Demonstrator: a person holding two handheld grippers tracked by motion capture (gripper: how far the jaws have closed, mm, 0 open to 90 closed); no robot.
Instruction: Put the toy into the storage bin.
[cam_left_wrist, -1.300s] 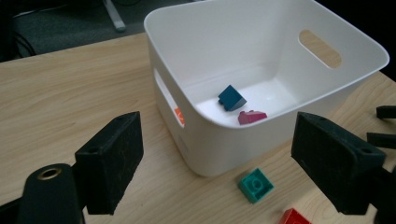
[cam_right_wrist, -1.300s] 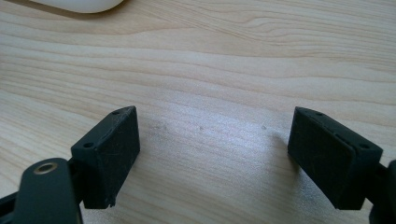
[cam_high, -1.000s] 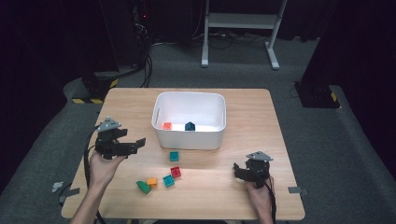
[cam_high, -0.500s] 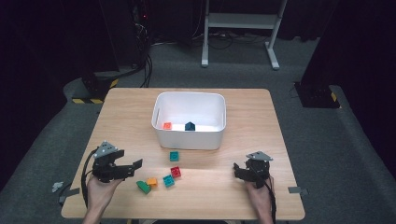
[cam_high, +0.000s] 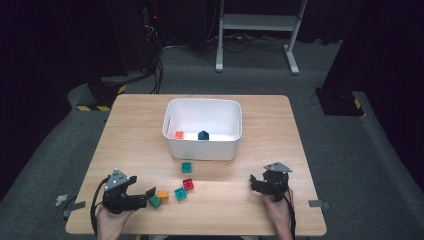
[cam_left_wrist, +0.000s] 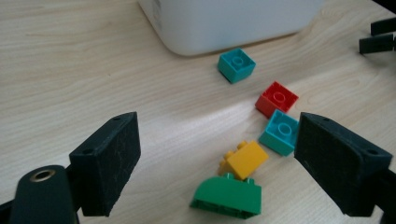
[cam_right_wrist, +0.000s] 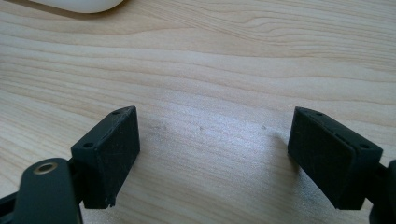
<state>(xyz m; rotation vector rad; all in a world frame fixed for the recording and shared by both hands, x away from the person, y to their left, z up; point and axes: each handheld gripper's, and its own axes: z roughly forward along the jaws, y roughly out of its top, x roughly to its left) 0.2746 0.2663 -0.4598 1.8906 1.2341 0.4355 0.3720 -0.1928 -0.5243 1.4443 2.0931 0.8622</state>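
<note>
While the right gripper (cam_high: 256, 181) rests apart, the left gripper (cam_high: 148, 194) has dropped, spread, to the green brick (cam_high: 155, 201).

The left gripper (cam_high: 145, 196) is now lower and nearer the table's front edge than a second ago, jaws spread, closing in on the green brick (cam_high: 155, 201) beside the orange brick (cam_high: 162, 195).

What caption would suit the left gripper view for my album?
Open left claw poised over a green brick and a yellow brick, with a white bin beyond.
</note>
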